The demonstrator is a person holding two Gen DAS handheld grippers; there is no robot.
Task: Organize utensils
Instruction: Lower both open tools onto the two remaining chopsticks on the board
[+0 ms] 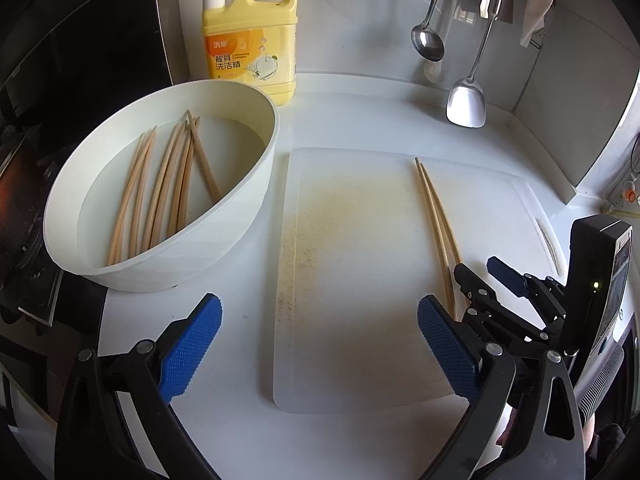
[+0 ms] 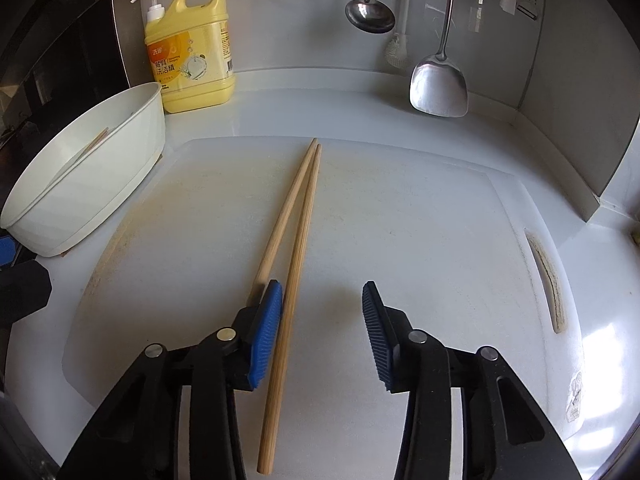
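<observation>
The yellow detergent jug (image 1: 250, 40) reads 洗洁精. 2 chopsticks (image 2: 298, 216) lie on the cutting board (image 2: 420, 220), tips toward the back wall, butts near the camera. The right tongs (image 2: 322, 332) straddle 1 without squeezing; the left tongs (image 1: 320, 348) gape wide. More chopsticks (image 1: 160, 192) lie in the white bowl (image 1: 248, 200).

Both grippers, the left gripper (image 1: 318, 344) and the right gripper (image 2: 322, 336), are built from black linkage arms, fitted with silver pivot screws and blue ribbed pads (image 2: 266, 334).
</observation>
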